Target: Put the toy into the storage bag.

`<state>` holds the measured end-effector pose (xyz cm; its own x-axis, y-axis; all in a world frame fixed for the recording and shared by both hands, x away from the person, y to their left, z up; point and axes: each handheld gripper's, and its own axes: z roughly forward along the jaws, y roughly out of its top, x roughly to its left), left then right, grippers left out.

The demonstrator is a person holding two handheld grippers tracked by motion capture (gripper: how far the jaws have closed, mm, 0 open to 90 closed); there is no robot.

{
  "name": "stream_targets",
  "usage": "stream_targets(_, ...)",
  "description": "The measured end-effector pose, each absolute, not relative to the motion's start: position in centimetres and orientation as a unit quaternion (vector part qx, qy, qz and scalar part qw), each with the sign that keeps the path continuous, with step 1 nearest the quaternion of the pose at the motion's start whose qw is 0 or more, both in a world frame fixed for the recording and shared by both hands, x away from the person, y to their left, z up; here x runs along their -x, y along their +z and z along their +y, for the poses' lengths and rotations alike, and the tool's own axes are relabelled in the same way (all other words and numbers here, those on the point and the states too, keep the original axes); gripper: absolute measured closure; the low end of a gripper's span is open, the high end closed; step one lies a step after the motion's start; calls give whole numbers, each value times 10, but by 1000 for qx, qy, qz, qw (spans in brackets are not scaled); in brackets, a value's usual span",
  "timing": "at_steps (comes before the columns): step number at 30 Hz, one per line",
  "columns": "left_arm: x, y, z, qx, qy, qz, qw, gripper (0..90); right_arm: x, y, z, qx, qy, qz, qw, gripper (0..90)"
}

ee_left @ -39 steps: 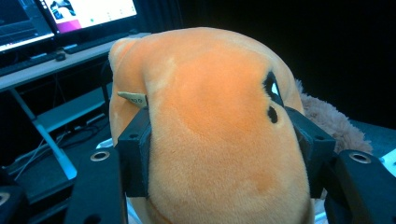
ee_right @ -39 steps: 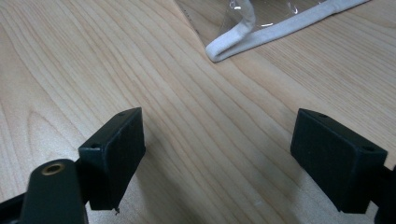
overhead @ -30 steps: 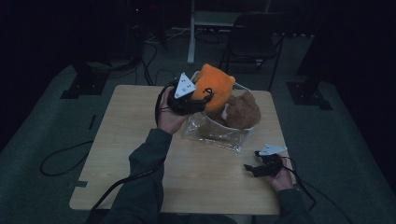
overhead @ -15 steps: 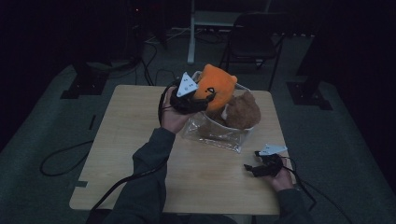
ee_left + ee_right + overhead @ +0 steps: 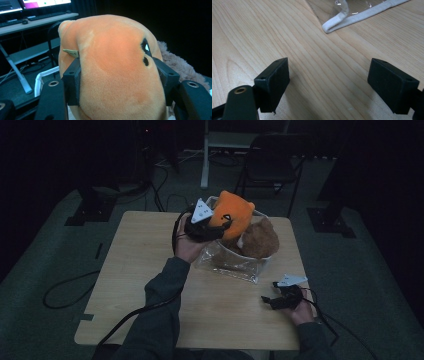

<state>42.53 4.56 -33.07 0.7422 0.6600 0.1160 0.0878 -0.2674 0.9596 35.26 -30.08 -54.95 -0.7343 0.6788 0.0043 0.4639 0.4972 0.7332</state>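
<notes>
My left gripper (image 5: 218,226) is shut on an orange plush toy (image 5: 233,212), held up over a clear plastic bag (image 5: 235,266) on the wooden table (image 5: 145,270). In the left gripper view both black pads press into the sides of the orange plush toy (image 5: 115,72). A brown plush toy (image 5: 260,239) sits inside the bag, just right of the orange one; its fur (image 5: 175,61) shows behind the orange one. My right gripper (image 5: 274,301) rests near the table's front right, open, with bare wood between its jaws (image 5: 329,82).
The bag's white-trimmed corner (image 5: 337,21) lies just ahead of my right gripper. A black chair (image 5: 272,162) and a white desk leg (image 5: 205,155) stand beyond the table. Cables trail off the table's left and front edges. A desk with monitors (image 5: 32,5) stands in the background.
The orange plush toy and my left gripper have shifted slightly to the right over the bag. My right gripper has stayed put.
</notes>
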Motion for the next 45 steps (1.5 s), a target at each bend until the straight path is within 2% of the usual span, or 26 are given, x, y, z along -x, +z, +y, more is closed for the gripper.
stream_targets(45, -450, -372, 46, -776, 232, 299, 504, 372, -353, -550, -301, -335, 372, 854, 144, 170)
